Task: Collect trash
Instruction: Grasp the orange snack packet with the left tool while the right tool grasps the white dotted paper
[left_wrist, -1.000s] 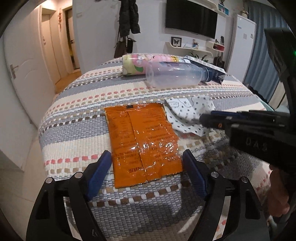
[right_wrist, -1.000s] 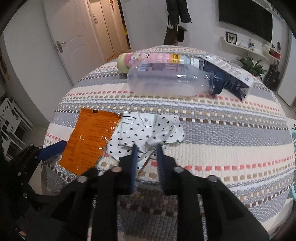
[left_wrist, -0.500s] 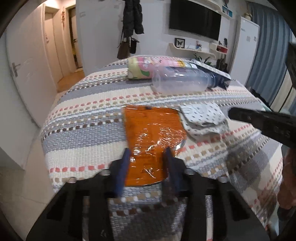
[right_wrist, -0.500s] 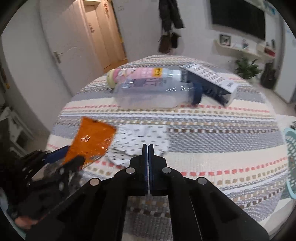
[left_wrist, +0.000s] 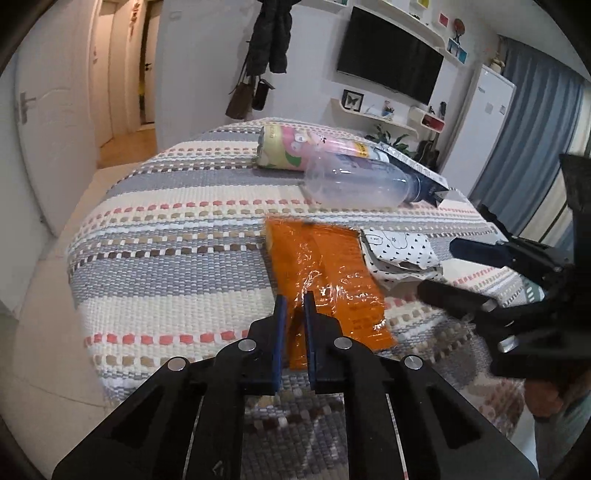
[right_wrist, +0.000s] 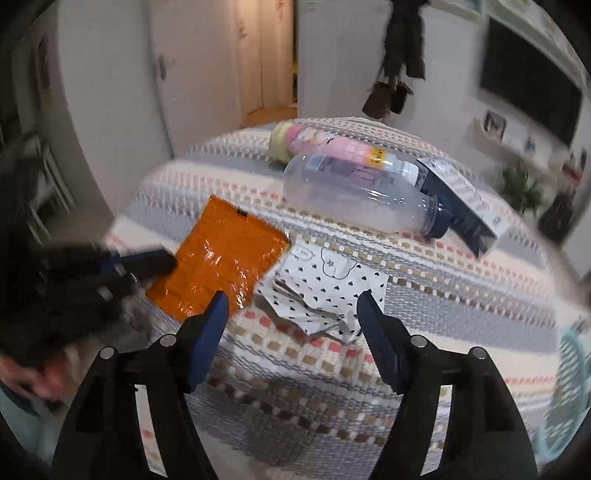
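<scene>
Orange foil packet (left_wrist: 325, 284) lies at bench centre, its near edge pinched between the blue pads of the left claw (left_wrist: 293, 306); jaws have just been closing and now sit narrow on the packet's lower left corner. In the right wrist view the packet (right_wrist: 221, 258) shows tilted, its near corner raised off the cloth, left claw (right_wrist: 147, 264) at 9 o'clock gripping it, blurred.

Right claw (right_wrist: 291, 310) hangs wide, jaws just opened, nothing pressed between the pads. Crumpled white paper with black dots (right_wrist: 325, 291) lies on the cloth between and just beyond its fingertips, untouched. In the left wrist view that paper (left_wrist: 400, 254) sits at 3 o'clock of the packet, touching its right edge, with the right claw (left_wrist: 439, 266) coming in from 3 o'clock.

Bench is covered by a striped woven cloth (left_wrist: 166, 251) in grey, cream, coral.

Farther out, 12 o'clock: clear plastic bottle with dark cap (right_wrist: 358, 195) on its side, apart from the packet. Just behind it, touching, a pink and yellow cartoon-print bottle (right_wrist: 317, 144), also lying down. At 1 o'clock a dark blue carton (right_wrist: 461, 206) lies against the clear bottle's cap end.

Far right edge, 4 o'clock: a teal basket rim (right_wrist: 570, 373), partly cut off.
</scene>
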